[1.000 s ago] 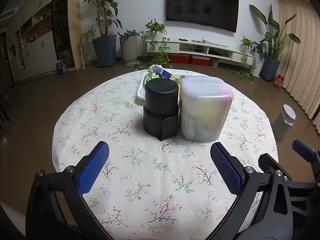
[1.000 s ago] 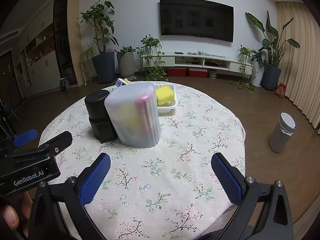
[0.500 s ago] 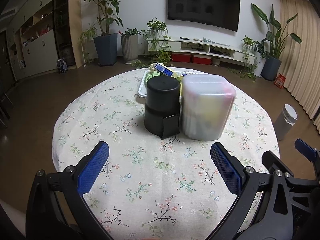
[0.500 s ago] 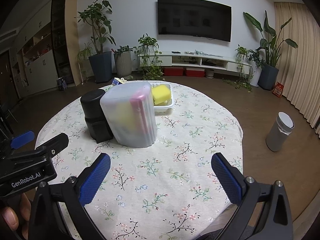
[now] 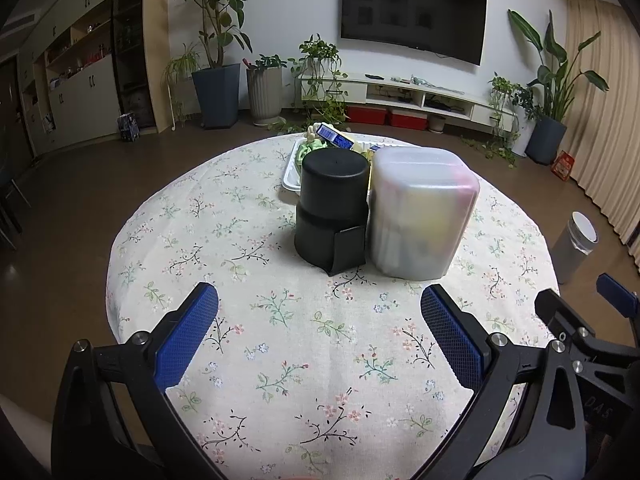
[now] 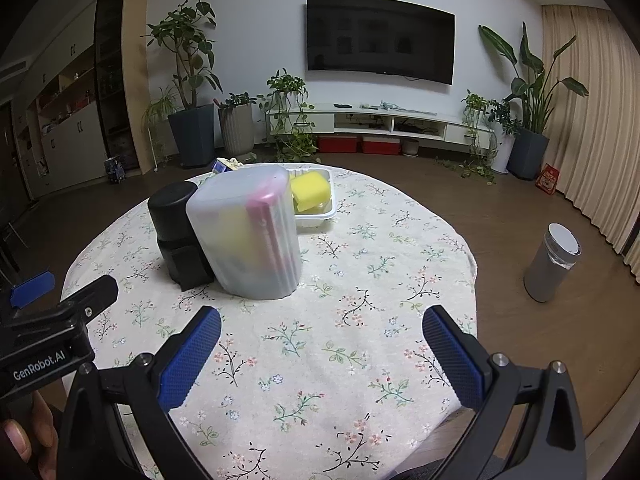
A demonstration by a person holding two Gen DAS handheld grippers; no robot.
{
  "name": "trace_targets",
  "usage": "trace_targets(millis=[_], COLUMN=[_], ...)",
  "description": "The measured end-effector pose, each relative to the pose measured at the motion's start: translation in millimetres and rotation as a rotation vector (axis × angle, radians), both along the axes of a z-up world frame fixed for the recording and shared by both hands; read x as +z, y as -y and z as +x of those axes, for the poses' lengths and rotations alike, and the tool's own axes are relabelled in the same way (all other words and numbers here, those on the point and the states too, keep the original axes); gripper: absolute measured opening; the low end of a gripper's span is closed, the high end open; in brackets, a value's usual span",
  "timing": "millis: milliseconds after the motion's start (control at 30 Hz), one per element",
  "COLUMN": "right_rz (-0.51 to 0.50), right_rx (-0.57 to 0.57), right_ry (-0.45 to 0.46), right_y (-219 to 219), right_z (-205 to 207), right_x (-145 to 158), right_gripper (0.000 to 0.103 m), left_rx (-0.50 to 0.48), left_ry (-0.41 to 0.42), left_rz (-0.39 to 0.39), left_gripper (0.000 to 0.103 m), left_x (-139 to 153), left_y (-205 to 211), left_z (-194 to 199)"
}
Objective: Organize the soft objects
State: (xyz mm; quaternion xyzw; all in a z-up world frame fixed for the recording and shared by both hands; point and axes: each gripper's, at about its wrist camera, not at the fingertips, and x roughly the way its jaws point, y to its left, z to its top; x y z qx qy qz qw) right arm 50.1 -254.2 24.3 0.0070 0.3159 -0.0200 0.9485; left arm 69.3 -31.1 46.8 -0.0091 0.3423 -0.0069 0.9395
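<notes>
Yellow sponge [image 6: 310,191] resting tilted in white tray [image 6: 320,216] near tablecloth's far edge, behind frosted container [image 6: 250,236].

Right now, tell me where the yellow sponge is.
In the right wrist view, the yellow sponge sits in the white tray on the table's far side, just behind the translucent container.

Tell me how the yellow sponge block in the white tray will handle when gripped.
The yellow sponge block looks porous, so it probably squashes between the pads and weighs little. It lies tilted in the white plastic tray, so it may shift, and the light tray could slide too.
</notes>
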Motion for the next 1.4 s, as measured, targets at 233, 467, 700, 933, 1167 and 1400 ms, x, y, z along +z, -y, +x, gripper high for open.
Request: trace_targets(millis=[233, 467, 700, 933, 1167, 1400], right_rz=[0.001, 0.015, 0.022, 0.025, 0.025, 0.024], right_rx=[-0.002, 0.001, 0.006, 0.007, 0.008, 0.008], right_ry=[0.002, 0.001, -0.005, -0.006, -0.005, -0.006], right_y=[0.6, -0.8, -4.0, -5.4, -5.7, -7.1], right_z=[1.3, 5.6, 6.9, 7.1, 6.9, 6.9], right_x=[0.6, 0.4, -1.4, -2.3, -2.3, -3.1], right_gripper=[0.103, 0.103, 0.103, 0.103, 0.103, 0.103], left_rx=[-0.001, 0.000, 0.001, 0.003, 0.001, -0.001], left_ry=[-0.005, -0.008, -0.010, -0.011, -0.013, -0.015], left_rz=[-0.002, -0.002, -0.006, -0.006, -0.010, -0.012], left_gripper=[0.103, 0.103, 0.103, 0.103, 0.103, 0.103], left_x=[-2.1, -3.8, -5.8, -7.7, -8.2, -9.3], left_y=[-0.2, -0.2, -1.4, -2.5, -3.1, -3.4], left_z=[0.2, -0.6, 0.3, -0.4, -0.2, -0.3])
